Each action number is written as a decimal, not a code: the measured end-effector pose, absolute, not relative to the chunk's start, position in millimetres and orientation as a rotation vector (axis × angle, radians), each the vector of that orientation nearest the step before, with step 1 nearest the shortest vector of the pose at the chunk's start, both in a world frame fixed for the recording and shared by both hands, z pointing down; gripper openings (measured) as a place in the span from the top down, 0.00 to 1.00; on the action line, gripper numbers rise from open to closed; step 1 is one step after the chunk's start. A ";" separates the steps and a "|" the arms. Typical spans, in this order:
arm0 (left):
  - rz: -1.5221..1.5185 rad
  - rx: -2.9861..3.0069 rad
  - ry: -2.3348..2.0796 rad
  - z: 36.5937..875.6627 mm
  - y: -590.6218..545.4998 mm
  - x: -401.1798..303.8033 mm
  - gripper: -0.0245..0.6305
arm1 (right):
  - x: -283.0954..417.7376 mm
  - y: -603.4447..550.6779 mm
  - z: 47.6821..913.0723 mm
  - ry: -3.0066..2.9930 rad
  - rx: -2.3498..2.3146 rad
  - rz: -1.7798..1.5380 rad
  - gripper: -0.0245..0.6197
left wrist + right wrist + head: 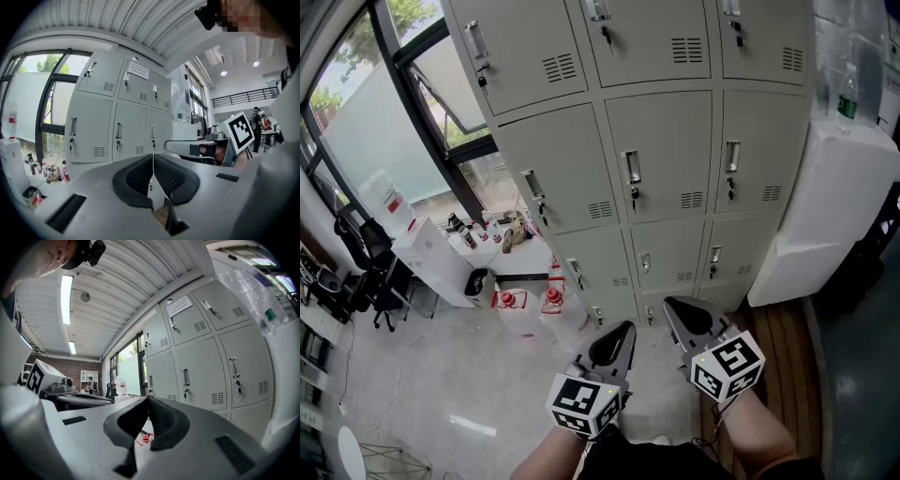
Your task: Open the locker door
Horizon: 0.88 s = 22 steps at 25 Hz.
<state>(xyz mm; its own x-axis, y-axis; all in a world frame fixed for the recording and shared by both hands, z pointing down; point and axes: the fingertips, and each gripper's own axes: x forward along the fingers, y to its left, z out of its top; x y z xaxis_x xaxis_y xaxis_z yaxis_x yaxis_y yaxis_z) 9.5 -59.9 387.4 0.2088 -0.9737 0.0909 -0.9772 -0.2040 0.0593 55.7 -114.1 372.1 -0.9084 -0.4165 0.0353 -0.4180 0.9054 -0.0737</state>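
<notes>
A bank of grey lockers (661,159) stands ahead, every door shut, each with a metal handle (631,169) and a key hanging in its lock. Both grippers hang low in front of it, well short of any door. My left gripper (619,333) is shut with nothing between its jaws, and its ribbed pads (140,176) meet at the tip. My right gripper (680,314) is shut and empty too, its pads (161,420) pressed together. The lockers (117,126) fill the left gripper view, and the lockers (206,366) show beyond the tips in the right gripper view.
A tall white cabinet (825,216) with a bottle (848,94) on top stands against the lockers' right side. At left are a large window (375,122), a white table (431,253) with small bottles, and red-and-white containers (511,300) on the floor. Wooden planks (778,328) lie at the right.
</notes>
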 end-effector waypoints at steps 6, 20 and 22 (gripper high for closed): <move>0.037 2.386 -1.896 385.5 -76.5 1.2 0.93 | 46.6 -132.7 366.6 -3.048 0.701 0.115 0.88; 0.022 2.447 -1.769 393.4 -136.4 -68.1 0.93 | -28.5 -199.4 363.3 -2.998 0.825 0.107 0.88; 0.014 2.458 -1.752 393.8 -147.8 -82.1 0.93 | -41.6 -212.2 364.3 -2.986 0.850 0.110 0.88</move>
